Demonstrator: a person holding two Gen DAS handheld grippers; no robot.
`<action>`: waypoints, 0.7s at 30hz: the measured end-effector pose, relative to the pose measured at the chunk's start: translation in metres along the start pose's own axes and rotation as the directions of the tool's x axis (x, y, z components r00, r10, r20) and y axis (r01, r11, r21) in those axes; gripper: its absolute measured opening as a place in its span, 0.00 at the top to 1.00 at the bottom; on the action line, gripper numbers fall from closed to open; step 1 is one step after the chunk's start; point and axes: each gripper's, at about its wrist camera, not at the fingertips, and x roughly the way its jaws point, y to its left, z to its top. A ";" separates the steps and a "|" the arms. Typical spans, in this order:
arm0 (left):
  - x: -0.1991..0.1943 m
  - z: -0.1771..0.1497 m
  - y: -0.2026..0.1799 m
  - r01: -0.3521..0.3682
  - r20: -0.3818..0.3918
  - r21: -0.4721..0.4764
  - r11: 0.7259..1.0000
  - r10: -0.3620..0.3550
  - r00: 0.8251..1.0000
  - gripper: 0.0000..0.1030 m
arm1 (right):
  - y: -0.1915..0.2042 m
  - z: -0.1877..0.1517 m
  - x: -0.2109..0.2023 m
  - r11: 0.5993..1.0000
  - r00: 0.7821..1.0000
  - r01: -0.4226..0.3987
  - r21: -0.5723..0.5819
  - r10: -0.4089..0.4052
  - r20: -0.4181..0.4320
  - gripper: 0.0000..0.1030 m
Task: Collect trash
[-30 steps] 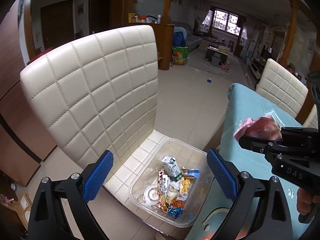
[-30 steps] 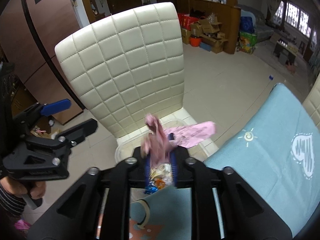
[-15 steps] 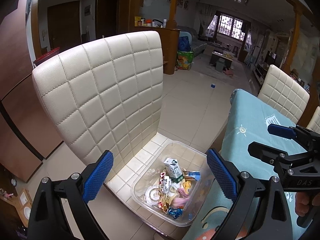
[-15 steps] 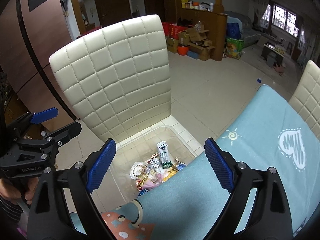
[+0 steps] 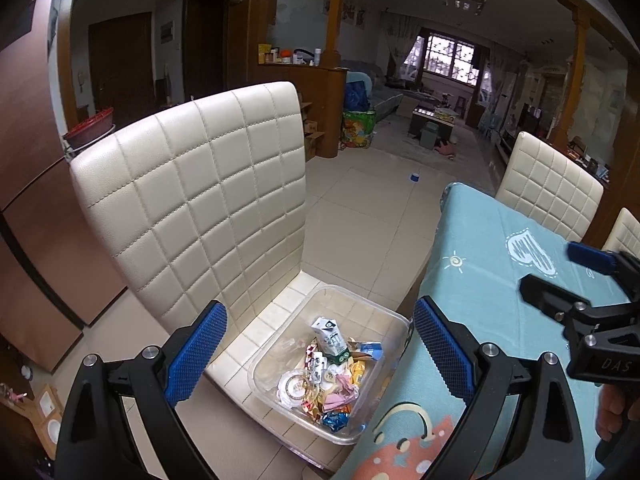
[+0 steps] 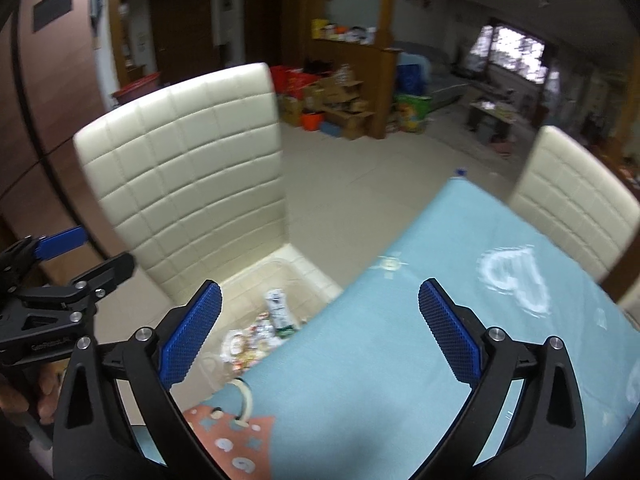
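Between the spread fingers of the left gripper [image 5: 318,354], on the seat of a cream quilted chair [image 5: 192,200], sat a clear plastic bin [image 5: 360,312] with the trash [image 5: 332,376] heaped in its bottom: a small white carton standing over crumpled wrappers, a round lid and a bit of pink and blue foil. Those fingers stood wide apart and held nothing, their blue pads one to each side of the bin. Past the right-hand finger ran the edge of the counter [image 5: 500,280] under its pale blue cloth, the bin just beside that edge. The right gripper [image 6: 320,338] hung over the counter's corner with its fingers [image 6: 450,336] wide as well and nothing between them; the bin and its trash [image 6: 268,328] showed just inside its left-hand finger, partly hidden by the counter, and that view was blurred. Each gripper showed at the edge of the other's view, well apart. A second cream chair [image 5: 548,184] stood beyond the far side of the counter.
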 end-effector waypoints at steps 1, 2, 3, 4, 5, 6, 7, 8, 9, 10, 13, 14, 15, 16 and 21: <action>-0.003 0.000 -0.002 -0.006 -0.004 -0.007 1.000 0.006 1.000 0.11 | -0.002 -0.001 -0.005 1.000 1.000 0.026 0.004 -0.026 0.002 0.04; -0.006 -0.001 -0.003 -0.001 -0.001 -0.013 1.000 0.001 1.000 0.11 | -0.004 -0.003 -0.014 0.997 0.997 0.071 0.010 -0.071 0.008 0.04; -0.011 -0.001 -0.006 0.010 0.007 -0.020 1.000 -0.010 1.000 0.11 | -0.006 -0.004 -0.019 0.995 0.995 0.094 0.013 -0.094 0.014 0.04; -0.015 -0.002 -0.009 0.014 0.011 -0.021 1.000 -0.014 1.000 0.11 | -0.007 -0.005 -0.027 0.993 0.993 0.119 0.017 -0.120 0.023 0.03; -0.019 -0.002 -0.014 0.021 0.017 -0.016 1.000 -0.021 1.000 0.11 | -0.009 -0.006 -0.037 0.989 0.988 0.146 0.024 -0.147 0.036 0.03; -0.023 -0.001 -0.017 0.029 0.022 -0.009 1.000 -0.028 0.999 0.11 | -0.012 -0.007 -0.047 0.986 0.985 0.166 0.033 -0.167 0.047 0.03; -0.030 0.000 -0.023 0.037 0.034 0.006 0.999 -0.037 0.999 0.11 | -0.014 -0.008 -0.055 0.982 0.981 0.185 0.041 -0.187 0.051 0.03; -0.035 0.001 -0.028 0.041 0.043 0.021 0.999 -0.042 0.998 0.11 | -0.017 -0.009 -0.062 0.978 0.977 0.204 0.050 -0.207 0.051 0.03; -0.042 0.003 -0.035 0.045 0.058 0.042 0.998 -0.048 0.997 0.11 | -0.019 -0.010 -0.068 0.975 0.974 0.216 0.057 -0.219 0.050 0.03; -0.048 0.005 -0.041 0.047 0.071 0.056 0.997 -0.051 0.996 0.11 | -0.022 -0.011 -0.078 0.971 0.972 0.225 0.077 -0.229 0.049 0.03; -0.064 0.009 -0.054 0.061 0.109 0.080 0.995 -0.070 0.992 0.11 | -0.031 -0.014 -0.098 0.965 0.970 0.227 0.130 -0.235 0.053 0.03; -0.069 0.009 -0.058 0.063 0.119 0.089 0.994 -0.074 0.990 0.11 | -0.035 -0.017 -0.108 0.961 0.969 0.230 0.151 -0.241 0.059 0.03; -0.072 0.010 -0.061 0.063 0.124 0.097 0.993 -0.075 0.989 0.11 | -0.036 -0.018 -0.113 0.958 0.967 0.236 0.161 -0.248 0.060 0.03; -0.076 0.011 -0.064 0.060 0.133 0.107 0.992 -0.074 0.988 0.11 | -0.036 -0.019 -0.117 0.955 0.964 0.245 0.168 -0.258 0.060 0.03; -0.096 0.010 -0.079 0.063 0.186 0.145 0.987 -0.089 0.978 0.11 | -0.044 -0.025 -0.141 0.934 0.946 0.297 0.201 -0.316 0.072 0.03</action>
